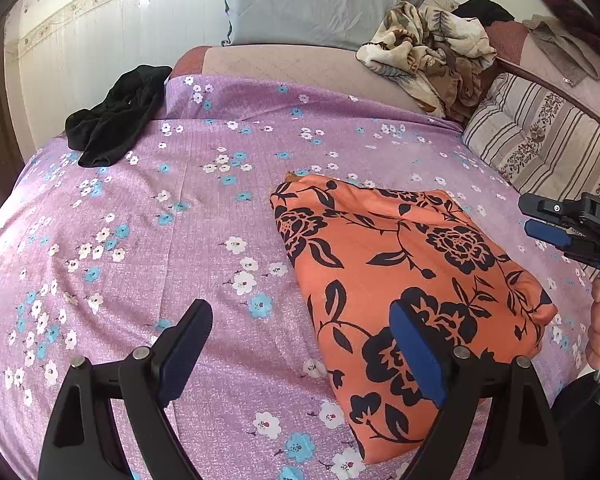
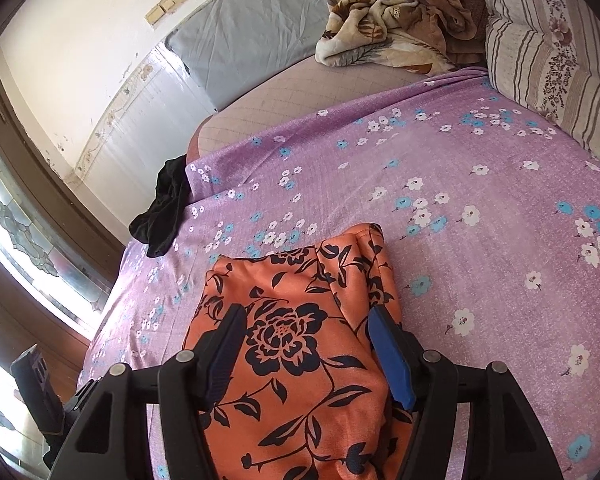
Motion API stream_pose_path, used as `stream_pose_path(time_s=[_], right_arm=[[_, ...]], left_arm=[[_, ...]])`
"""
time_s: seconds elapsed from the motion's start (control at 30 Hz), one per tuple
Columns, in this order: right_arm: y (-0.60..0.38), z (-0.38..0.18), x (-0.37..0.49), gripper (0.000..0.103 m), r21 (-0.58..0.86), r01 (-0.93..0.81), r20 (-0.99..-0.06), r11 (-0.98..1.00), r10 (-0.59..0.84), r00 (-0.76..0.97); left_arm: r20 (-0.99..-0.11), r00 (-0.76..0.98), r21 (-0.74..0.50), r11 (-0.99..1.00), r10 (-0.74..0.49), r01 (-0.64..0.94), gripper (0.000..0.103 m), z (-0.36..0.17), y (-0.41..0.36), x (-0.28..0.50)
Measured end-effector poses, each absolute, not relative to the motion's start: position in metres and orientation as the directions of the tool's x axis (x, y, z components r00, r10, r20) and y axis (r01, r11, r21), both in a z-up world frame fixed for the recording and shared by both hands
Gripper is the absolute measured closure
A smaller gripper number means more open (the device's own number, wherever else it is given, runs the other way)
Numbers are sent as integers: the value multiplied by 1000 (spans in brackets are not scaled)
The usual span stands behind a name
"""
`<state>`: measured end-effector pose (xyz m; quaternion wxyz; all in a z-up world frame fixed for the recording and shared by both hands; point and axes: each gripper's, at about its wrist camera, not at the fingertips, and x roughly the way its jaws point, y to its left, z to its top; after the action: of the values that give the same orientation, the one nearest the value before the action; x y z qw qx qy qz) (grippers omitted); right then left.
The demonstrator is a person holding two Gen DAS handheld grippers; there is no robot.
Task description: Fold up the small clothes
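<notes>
An orange garment with a black flower print (image 1: 404,280) lies folded into a compact rectangle on the purple flowered bedsheet (image 1: 180,240). My left gripper (image 1: 300,320) is open and empty, hovering over the sheet with its right finger over the garment's near left edge. The right gripper also shows at the right edge of the left wrist view (image 1: 540,218). In the right wrist view the same garment (image 2: 296,352) lies between the open jaws of my right gripper (image 2: 306,320), which hovers just above it and holds nothing. The garment's near end is hidden under the gripper body.
A crumpled black garment (image 1: 116,116) lies at the sheet's far left corner, also in the right wrist view (image 2: 166,208). A beige leaf-print blanket (image 1: 428,48), a grey pillow (image 1: 312,0) and a striped pillow (image 1: 536,132) sit along the far and right sides.
</notes>
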<state>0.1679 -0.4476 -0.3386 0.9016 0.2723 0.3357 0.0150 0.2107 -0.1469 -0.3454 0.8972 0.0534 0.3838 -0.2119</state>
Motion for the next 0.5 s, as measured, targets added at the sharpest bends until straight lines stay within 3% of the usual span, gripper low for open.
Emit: stream_pose_path(time_s=[0.3, 0.5], right_arm=[[-454, -341, 167, 36, 518, 184, -597, 835, 198, 778], [-457, -339, 166, 38, 586, 116, -554, 802, 292, 780]], left_arm=[[-754, 589, -58, 922, -292, 383, 13, -362, -146, 223], [-771, 584, -14, 924, -253, 382, 13, -375, -151, 227]])
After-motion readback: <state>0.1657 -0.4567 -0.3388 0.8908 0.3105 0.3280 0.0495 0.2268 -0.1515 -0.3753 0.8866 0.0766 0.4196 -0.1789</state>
